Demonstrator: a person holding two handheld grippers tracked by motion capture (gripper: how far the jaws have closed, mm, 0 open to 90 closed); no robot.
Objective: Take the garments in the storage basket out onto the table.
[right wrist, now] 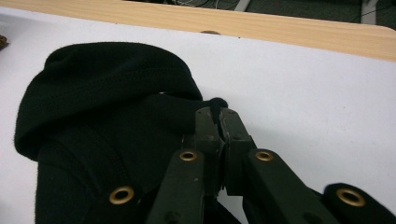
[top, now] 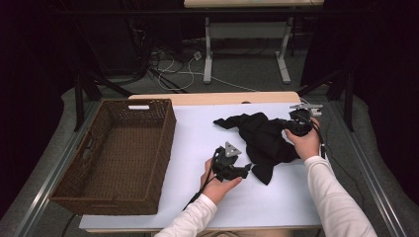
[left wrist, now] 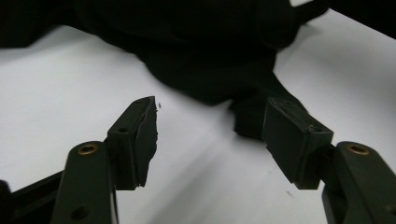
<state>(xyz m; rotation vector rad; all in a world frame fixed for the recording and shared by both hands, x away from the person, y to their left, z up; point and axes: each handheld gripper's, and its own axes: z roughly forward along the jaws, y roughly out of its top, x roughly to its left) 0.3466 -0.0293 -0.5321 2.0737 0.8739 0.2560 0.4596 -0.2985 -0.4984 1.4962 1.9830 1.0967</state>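
**Black garment on the white table, one gripper clamped on it**

A white table top (top: 197, 148) with a pale wooden edge at its far side stands on a grey floor, dark curtains to either side and a tangle of cables beneath a second table at the back. At the left of the white surface sits a rectangular brown woven wicker basket (top: 163, 148), with nothing in it that I can see.

The crumpled black fleece garment (top: 262, 138) lies right of centre on the white top, well apart from the basket, one narrow corner trailing toward the near edge.

The right gripper (right wrist: 217, 114), held at the garment's far right edge, has its jaws pressed together on a fold of the black fleece (a small nub of cloth pokes out between the tips).

The left gripper (left wrist: 210, 135), low over the table at the garment's near corner, stands partly open. Its pads (left wrist: 142, 135) hold nothing; bare white surface shows between them, and the trailing corner of cloth lies just beyond the right-hand pad, whether touching it I cannot tell.
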